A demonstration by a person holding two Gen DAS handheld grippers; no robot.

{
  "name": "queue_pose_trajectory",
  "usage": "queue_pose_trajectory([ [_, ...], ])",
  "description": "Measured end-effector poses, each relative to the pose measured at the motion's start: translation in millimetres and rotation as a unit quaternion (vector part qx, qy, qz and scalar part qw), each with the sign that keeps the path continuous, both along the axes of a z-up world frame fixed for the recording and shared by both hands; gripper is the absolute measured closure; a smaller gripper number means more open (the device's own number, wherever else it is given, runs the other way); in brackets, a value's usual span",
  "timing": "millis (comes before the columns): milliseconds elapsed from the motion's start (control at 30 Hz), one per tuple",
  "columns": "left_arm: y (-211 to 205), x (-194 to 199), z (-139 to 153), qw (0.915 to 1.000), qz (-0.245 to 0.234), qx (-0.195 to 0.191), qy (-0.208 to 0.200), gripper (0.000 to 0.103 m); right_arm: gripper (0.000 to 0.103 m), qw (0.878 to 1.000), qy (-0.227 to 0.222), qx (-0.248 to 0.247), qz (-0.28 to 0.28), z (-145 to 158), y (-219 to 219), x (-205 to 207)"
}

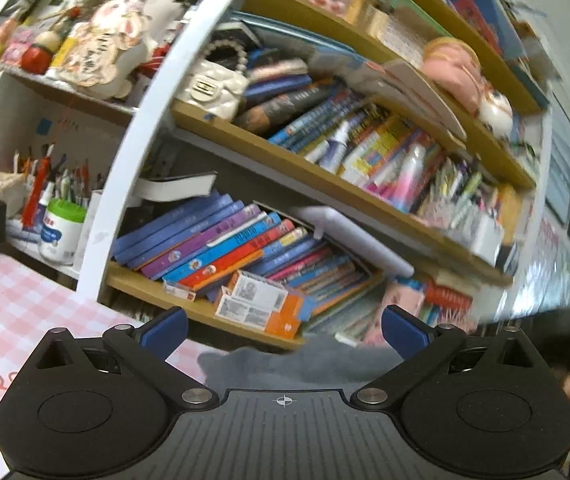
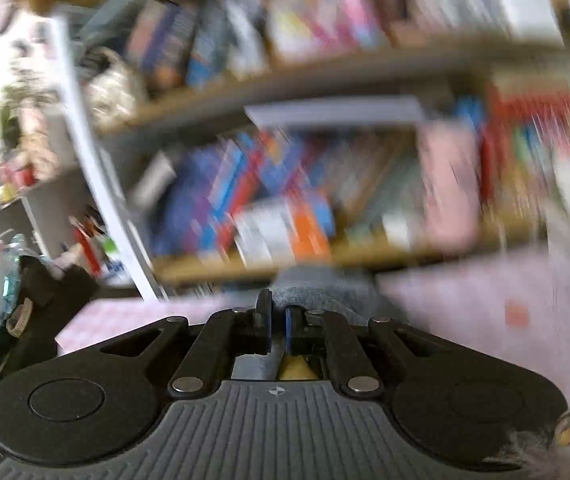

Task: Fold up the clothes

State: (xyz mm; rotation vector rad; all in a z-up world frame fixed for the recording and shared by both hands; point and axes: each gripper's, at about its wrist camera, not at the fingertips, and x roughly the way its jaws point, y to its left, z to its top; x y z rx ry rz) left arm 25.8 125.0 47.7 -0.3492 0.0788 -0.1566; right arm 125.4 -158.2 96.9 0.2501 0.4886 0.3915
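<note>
The soft grey knit garment (image 1: 285,360) is lying limp on the pink checked worktop (image 1: 9,300), right tongs (image 2: 278,320) pinching its edge (a hem, probably), left tongs (image 1: 283,330) gaping empty.

We record one garment: a grey, soft knit cloth garment (image 1: 285,364). In the left wrist view it lies low on the pink-and-white checked surface (image 1: 9,300), in front of the bookshelf, its far edge rumpled and uneven. In the right wrist view the same grey garment (image 2: 325,290) rises as a rounded hump directly beyond the fingertips of the right hand-held gripper (image 2: 278,322), whose jaws stand nearly together. We cannot tell whether fabric is pinched there; blur obscures detail.
</note>
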Motion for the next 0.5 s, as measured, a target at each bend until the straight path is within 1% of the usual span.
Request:
queue_pose_trajectory([
  [67,-4.3,0.9,-3.2,0.9999,-0.006,0.013,0.004,0.0,0.097,0.999,0.022,0.036,-0.011,-21.6,-16.0,-3.9],
  [167,-5.4,3.1,-5.2,0.9998,-0.009,0.016,0.01,0.0,0.097,0.996,0.038,0.081,-0.031,-41.9,-35.0,-13.5],
  [233,-1.5,4.2,-5.4,0.9998,-0.007,0.009,0.016,0.0,0.097,0.992,0.046,0.108,-0.047,-52.2,-45.2,-20.0],
  [367,10.1,7.1,-5.7,0.9995,0.013,-0.014,0.026,0.0,0.097,0.987,0.05,0.132,-0.071,-56.6,-54.4,-25.9],
  [400,13.1,8.1,-5.9,0.9992,0.019,-0.02,0.028,0.0,0.097,0.986,0.035,0.138,-0.081,-48.6,-57.3,-26.3],
  [467,16.9,9.7,-6.3,0.9988,0.023,-0.029,0.032,0.0,0.097,0.985,-0.017,0.144,-0.096,-21.1,-61.9,-25.2],
  [500,18.1,9.7,-6.4,0.9987,0.024,-0.032,0.033,0.0,0.097,0.988,-0.046,0.124,-0.084,-6.9,-53.3,-26.7],
])
